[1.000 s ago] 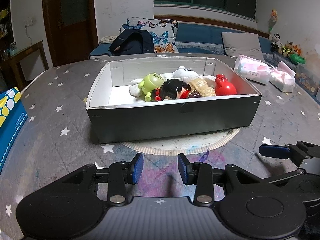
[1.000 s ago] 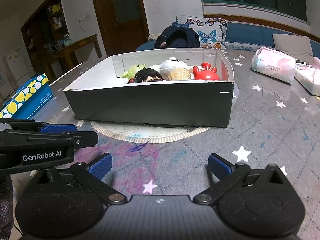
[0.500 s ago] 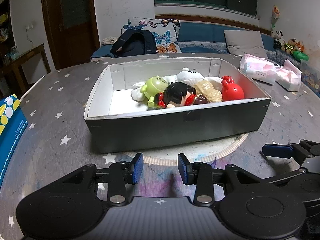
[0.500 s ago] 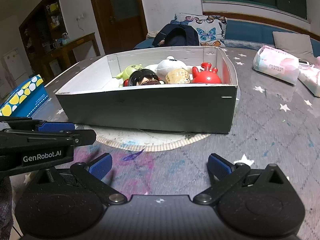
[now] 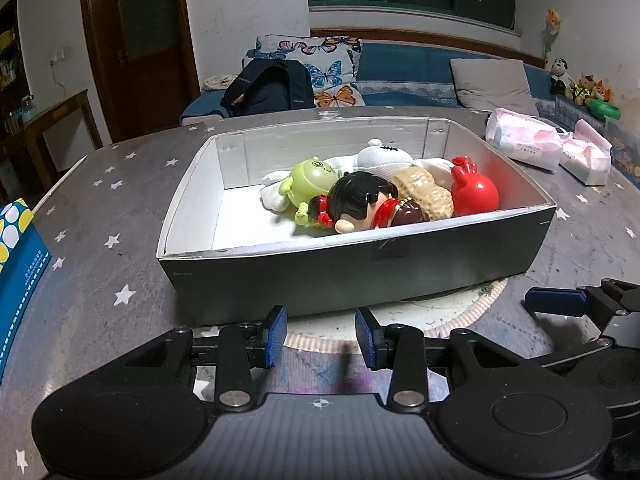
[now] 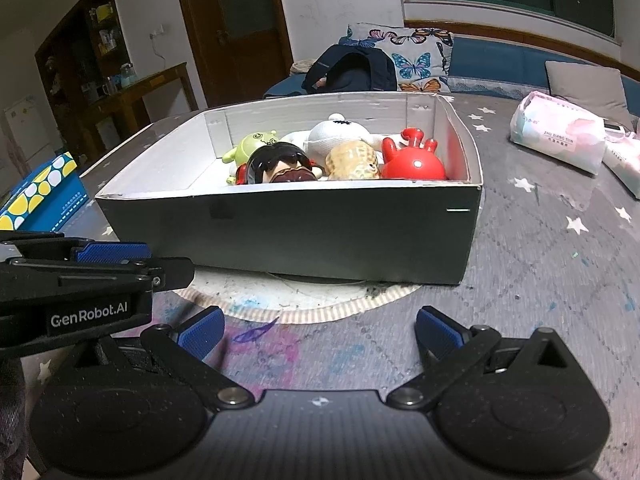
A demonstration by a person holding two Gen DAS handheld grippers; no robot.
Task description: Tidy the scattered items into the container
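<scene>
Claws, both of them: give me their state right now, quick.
Left claw: open, narrow gap, holding nothing.
Right claw: wide open, holding nothing.

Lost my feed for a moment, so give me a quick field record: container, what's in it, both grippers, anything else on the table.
container: grey box, open top, on a round mat
contents: green toy, dark-haired doll, peanut toy, red toy, white plush, bunched toward the right end
left gripper: open, empty, before the box
right gripper: open wide, empty
table extras: tissue packs, blue dotted box
</scene>
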